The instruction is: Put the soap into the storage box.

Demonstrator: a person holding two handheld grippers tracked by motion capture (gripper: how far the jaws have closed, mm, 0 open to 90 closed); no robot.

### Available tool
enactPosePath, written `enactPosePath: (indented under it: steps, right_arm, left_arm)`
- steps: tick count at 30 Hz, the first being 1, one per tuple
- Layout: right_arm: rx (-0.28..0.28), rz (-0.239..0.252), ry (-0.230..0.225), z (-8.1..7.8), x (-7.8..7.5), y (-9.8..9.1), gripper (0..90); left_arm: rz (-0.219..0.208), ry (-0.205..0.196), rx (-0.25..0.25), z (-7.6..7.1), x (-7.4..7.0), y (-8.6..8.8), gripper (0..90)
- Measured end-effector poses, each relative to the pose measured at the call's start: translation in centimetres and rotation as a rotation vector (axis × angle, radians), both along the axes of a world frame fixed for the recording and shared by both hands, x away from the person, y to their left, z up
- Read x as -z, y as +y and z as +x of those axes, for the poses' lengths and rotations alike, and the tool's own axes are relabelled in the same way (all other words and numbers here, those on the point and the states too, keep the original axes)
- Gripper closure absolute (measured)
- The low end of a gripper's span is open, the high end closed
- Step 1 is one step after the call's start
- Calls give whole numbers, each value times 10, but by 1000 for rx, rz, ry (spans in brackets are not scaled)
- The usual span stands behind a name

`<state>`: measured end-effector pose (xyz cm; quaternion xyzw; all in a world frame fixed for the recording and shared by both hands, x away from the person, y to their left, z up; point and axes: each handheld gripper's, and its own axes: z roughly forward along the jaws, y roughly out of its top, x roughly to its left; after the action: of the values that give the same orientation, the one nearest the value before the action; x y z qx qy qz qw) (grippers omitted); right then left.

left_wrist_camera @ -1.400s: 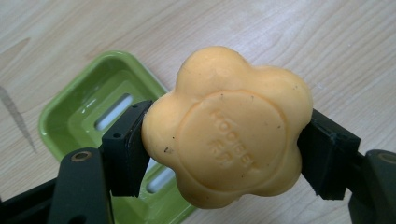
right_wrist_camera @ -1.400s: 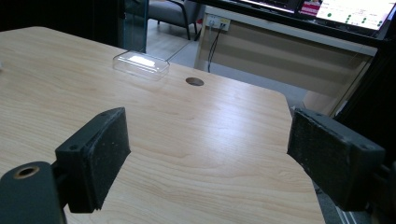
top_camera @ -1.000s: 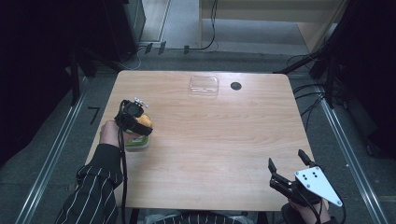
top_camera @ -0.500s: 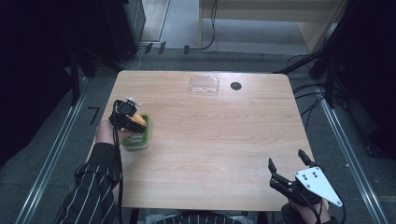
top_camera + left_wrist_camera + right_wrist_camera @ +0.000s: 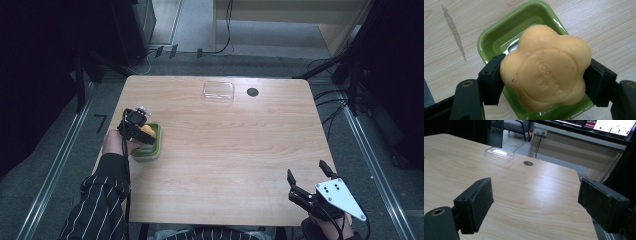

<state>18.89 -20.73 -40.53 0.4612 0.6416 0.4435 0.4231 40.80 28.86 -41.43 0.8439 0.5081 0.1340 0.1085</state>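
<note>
Wooden table (image 5: 240,150), left gripper (image 5: 544,82) clamping flower-shaped soap (image 5: 546,75) (stamped face camera-ward) above green dish (image 5: 496,37), right gripper (image 5: 536,205) agape

Orange flower-shaped soap (image 5: 545,67) with embossed lettering, clamped between black jaws, above green glossy rectangular dish (image 5: 496,37) on table

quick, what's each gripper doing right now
Left gripper: shut on the orange soap, above the green dish.
Right gripper: open, holding nothing.

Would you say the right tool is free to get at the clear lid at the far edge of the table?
Probably yes: the right tool is open and holds nothing, and only bare table lies between it and the clear lid.
</note>
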Motion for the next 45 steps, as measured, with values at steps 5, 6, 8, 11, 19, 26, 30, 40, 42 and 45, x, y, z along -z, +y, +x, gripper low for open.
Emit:
enactPosePath:
  steps: [5,6,8,11,19,26,30,40,42,45]
  right_arm:
    - [0,0,0,0,0,0,133]
    - [0,0,0,0,0,0,133]
    - [1,0,1,0,0,0,133]
    - [0,0,0,0,0,0,133]
    - [1,0,0,0,0,0,133]
    - [2,0,0,0,0,0,133]
    - [2,-1,-1,0,0,0,133]
    - [2,-2,-2,0,0,0,133]
    - [2,-2,-3,0,0,0,133]
    - [2,-2,-3,0,0,0,133]
  left_arm:
    - [14,5,-2,2,3,0,277]
    - [15,6,0,2,4,0,277]
    - [25,8,2,2,5,-1,277]
    - [38,14,7,3,6,-2,277]
    - [46,20,9,4,9,0,277]
    - [55,31,17,6,12,-2,276]
    - [52,28,16,6,13,-3,275]
    - [60,34,31,8,16,-1,275]
    - [64,38,39,8,18,-2,274]
    - [73,46,51,9,19,-2,274]
